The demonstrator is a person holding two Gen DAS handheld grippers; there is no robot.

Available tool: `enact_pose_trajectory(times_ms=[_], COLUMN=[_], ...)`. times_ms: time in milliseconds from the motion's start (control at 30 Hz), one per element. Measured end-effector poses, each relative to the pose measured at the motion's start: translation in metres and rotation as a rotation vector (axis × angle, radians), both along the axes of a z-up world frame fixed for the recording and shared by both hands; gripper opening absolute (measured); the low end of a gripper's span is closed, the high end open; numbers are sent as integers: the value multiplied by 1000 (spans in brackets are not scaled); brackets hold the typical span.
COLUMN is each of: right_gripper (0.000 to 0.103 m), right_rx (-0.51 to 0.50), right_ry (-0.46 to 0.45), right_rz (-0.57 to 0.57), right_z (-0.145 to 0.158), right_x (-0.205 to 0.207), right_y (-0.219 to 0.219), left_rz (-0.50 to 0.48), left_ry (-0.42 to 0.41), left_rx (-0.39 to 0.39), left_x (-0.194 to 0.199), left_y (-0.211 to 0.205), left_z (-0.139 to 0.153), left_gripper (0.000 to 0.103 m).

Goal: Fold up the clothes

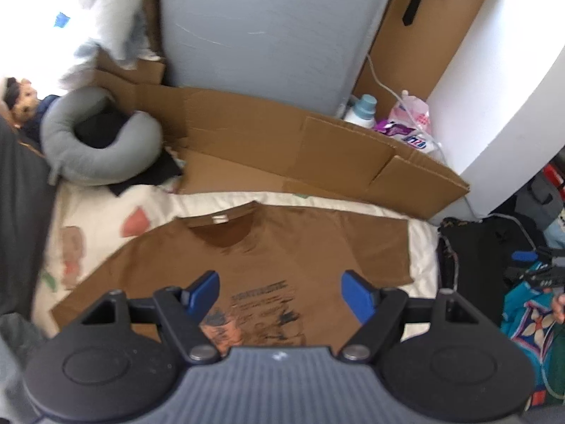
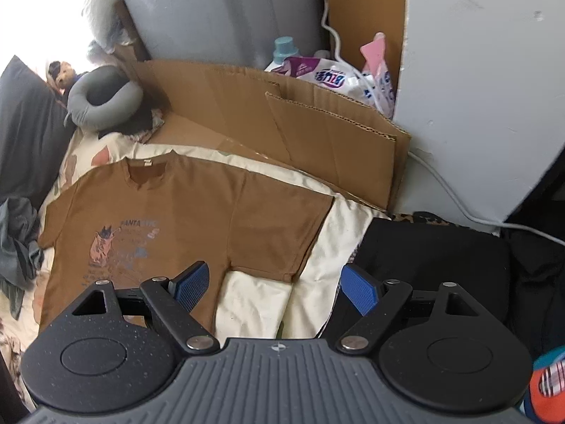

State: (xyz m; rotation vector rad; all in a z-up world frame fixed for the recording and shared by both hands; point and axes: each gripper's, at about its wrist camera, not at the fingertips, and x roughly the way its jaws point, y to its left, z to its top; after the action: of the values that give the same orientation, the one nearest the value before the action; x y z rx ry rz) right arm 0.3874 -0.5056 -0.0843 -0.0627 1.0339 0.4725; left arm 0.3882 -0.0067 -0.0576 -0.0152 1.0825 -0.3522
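The left tool (image 1: 280, 293) hangs above the chest print of a brown T-shirt (image 1: 282, 247), its blue pads spread wide with nothing between them. The right tool (image 2: 275, 288) is likewise spread wide and empty, set over the shirt's right side, with one pad above the body hem and the other above the cream bedding (image 2: 254, 304) next to a black garment (image 2: 430, 247).

The T-shirt lies flat and face up on the bed, both short sleeves spread out to the sides, collar pointing toward the bed's far edge. A white label shows inside the neckline, and a dark print with a pinkish animal figure sits on the chest. The cream bedding under it carries faded coloured shapes near the bed's left edge.

At that left edge, a crumpled grey cloth (image 2: 17, 247) lies beside the shirt's sleeve, with a dark pillow (image 2: 24, 134) behind it.

Beyond the collar, flattened cardboard (image 1: 282, 141) lies and stands along the bed's far edge. At the far left corner, a grey neck pillow (image 1: 88, 141) rests curled on dark fabric, with a plush toy (image 1: 21, 102) behind it. Behind the cardboard on the right are a white bottle with a teal cap (image 1: 363, 109) and printed plastic bags (image 2: 335, 77), with a white cable running down past them. A grey upright panel (image 1: 268, 35) rises at the back.
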Motion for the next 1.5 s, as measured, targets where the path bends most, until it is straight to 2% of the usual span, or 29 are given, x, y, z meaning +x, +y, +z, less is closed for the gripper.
enact_pose_trajectory(times_ms=[167,267,400,633,800,900,933,967,1167,1300,1500], right_gripper=[86,86,86,86,86,86,86,86,85,85,85], right_rx=[12,23,55,107,118,125,128,130,147,109,110], right_ry=[2,2,7,-4,-25,-24,-23,-22,-16,-10,2], right_rz=[29,41,14,-53,-78,-99,-106,-113,-158,-164,-209], right_z=[-23,-42,-72,-113,-129,-139,-143,-146,-167,-181,-198], right_x=[18,29,44,75,96,100,101,102,108,111,114], right_y=[5,8,6,-2,-2,-2,-2,-2,-2,2,4], left_rz=[45,92,121,130,129,115,106,100,64,48,48], left_ry=[4,-31,-40,-33,-32,-33,-27,-21,-43,-62,-97], left_rx=[-66,-106,-133,-49,-29,-19,-20,-20,15,19,59], left_x=[9,9,19,54,81,97,103,109,138,156,182], left_y=[-24,-30,-41,-58,-70,-81,-85,-89,-103,-107,-110], left_z=[-36,-55,-90,-153,-194,-218,-226,-234,-269,-290,-316], left_gripper=[79,81,81,63,59,43,32,25,25,25,24])
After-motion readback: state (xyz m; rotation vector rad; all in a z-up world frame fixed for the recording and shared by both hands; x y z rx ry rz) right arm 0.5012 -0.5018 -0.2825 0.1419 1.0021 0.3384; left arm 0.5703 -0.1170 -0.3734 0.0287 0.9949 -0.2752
